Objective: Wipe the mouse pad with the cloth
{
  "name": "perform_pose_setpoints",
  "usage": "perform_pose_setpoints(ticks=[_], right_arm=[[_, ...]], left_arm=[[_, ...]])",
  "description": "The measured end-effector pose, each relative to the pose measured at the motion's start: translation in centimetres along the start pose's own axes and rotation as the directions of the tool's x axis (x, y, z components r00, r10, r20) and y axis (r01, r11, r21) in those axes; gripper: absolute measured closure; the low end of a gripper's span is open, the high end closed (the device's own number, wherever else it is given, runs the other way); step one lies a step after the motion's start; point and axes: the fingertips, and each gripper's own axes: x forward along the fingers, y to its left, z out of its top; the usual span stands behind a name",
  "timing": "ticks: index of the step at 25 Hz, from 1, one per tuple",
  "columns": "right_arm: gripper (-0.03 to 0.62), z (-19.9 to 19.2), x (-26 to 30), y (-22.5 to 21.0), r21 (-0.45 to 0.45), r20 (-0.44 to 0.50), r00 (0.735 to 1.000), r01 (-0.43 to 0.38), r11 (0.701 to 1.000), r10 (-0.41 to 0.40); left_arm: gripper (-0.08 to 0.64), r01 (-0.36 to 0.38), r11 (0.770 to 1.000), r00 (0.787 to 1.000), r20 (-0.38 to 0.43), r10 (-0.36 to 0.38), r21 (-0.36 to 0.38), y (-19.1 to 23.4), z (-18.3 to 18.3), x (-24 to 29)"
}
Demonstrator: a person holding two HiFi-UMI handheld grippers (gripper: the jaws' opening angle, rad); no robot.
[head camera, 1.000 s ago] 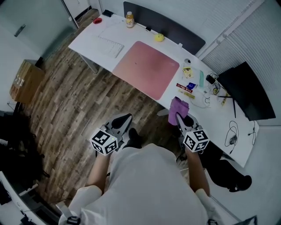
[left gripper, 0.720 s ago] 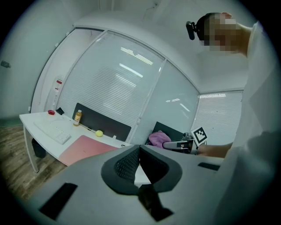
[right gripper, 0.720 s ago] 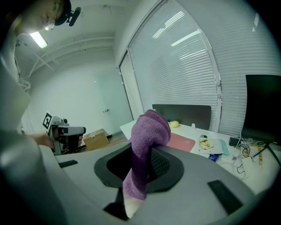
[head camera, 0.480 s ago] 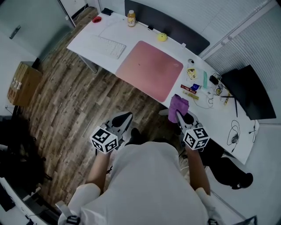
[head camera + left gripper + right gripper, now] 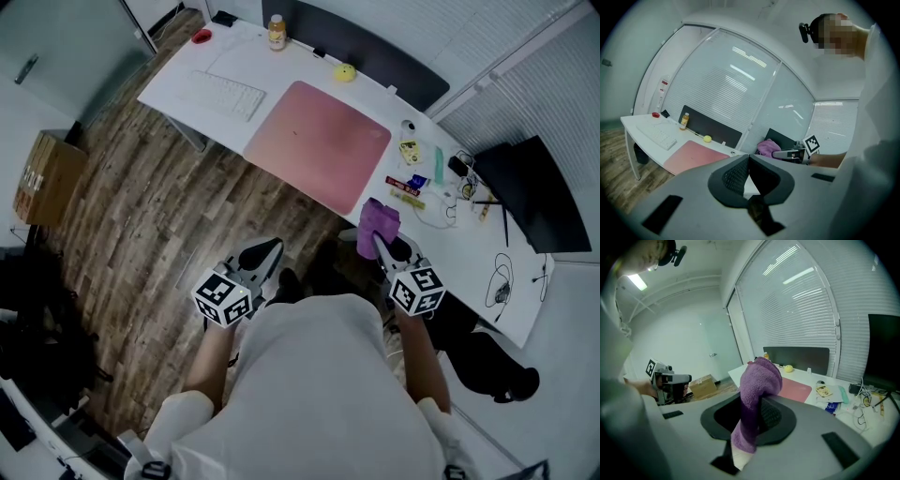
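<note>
The pink mouse pad (image 5: 319, 141) lies flat on the white desk (image 5: 187, 70), ahead of both grippers. My right gripper (image 5: 379, 241) is shut on a purple cloth (image 5: 378, 223), held in the air just short of the desk's near edge, to the right of the pad. In the right gripper view the cloth (image 5: 757, 394) drapes over the jaws, with the mouse pad (image 5: 797, 387) beyond it. My left gripper (image 5: 265, 255) hovers over the wooden floor, lower left of the pad, shut with nothing in it. Its tips (image 5: 749, 157) meet.
A white keyboard (image 5: 220, 94) lies left of the pad. A bottle (image 5: 275, 31) and a yellow ball (image 5: 344, 72) stand along the dark back panel (image 5: 375, 52). Small packets and cables (image 5: 422, 178) crowd the desk's right side by a black monitor (image 5: 525, 192). A cardboard box (image 5: 42, 178) sits on the floor.
The right gripper with the cloth has edged slightly toward the desk. The head view has shifted a little; the left gripper has stayed put.
</note>
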Motion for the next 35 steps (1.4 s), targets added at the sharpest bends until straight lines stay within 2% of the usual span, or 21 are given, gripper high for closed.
perform_pose_setpoints(ticks=[13,20,25,35], right_arm=[[0.506,1.9,5.1,-5.3,-0.037,-0.068,0.990,-0.124,0.992,0.121],[0.506,-0.4,9.3,-7.9,-0.047,-0.206,0.954,-0.232,0.972,0.217],[0.506,-3.1,12.6,-9.2,-0.047,-0.307,0.910,-0.308,0.950,0.280],[0.506,-9.1,18.2,-9.8,0.006,-0.488,0.785,-0.435,0.900,0.382]], left_arm=[[0.541,-0.112,0.993,0.993,0.030,0.113,-0.028,1.6,1.5,4.6],[0.541,-0.185,0.980,0.982,0.009,0.186,-0.070,2.2,0.6,7.5],[0.541,-0.241,0.966,0.970,-0.020,0.241,-0.096,3.2,-0.6,9.2],[0.541,-0.339,0.924,0.941,-0.073,0.331,-0.178,4.2,-3.2,10.8]])
